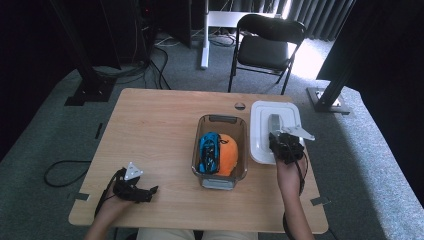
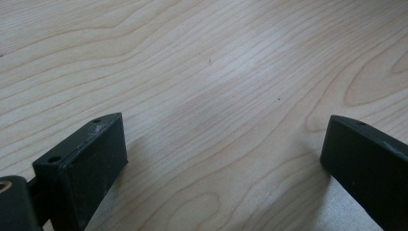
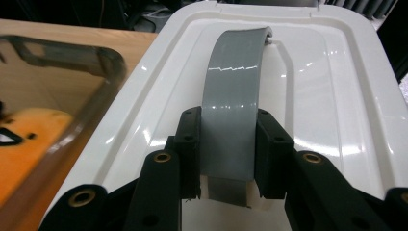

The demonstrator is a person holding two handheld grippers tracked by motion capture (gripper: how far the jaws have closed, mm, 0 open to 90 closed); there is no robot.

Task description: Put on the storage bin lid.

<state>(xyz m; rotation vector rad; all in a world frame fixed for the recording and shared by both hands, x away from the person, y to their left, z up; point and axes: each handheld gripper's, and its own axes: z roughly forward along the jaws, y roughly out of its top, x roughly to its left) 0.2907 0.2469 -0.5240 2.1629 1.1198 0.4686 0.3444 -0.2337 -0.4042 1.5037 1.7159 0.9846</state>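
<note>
A: Grey handle (image 3: 235,91) of the white lid (image 3: 337,96), seen along the right gripper (image 3: 228,144): both black jaws are pressed onto the strap's two edges, pinching it near its lower end. In the high view the lid (image 1: 260,130) lies on the wooden table (image 1: 150,130), just right of the clear bin (image 1: 220,121).

B: Handling notes?

A: Judged only. Handle arches up off the lid and looks glossy, so probably a flexible plastic strap, somewhat slippery under the pads. Lid looks thin moulded plastic, light, stiff enough to hang from one point but likely to tilt. A hold at the middle of the strap would balance it better than an end.

B: Contents of the bin?

A: Clear bin holds an orange soft item (image 1: 227,152) and a blue-and-black object (image 1: 209,150) lying against its left side. High view is coarse; the blue one may be a toy car, not certain. In the right gripper view the bin's rim (image 3: 72,55) sits left of the lid, with orange showing through the wall.

B: Left side?

A: Left gripper (image 1: 150,192) rests low at the near left corner of the table, well apart from the bin. Its own view shows the jaws spread wide over bare wood (image 2: 216,86), nothing between them.
</note>
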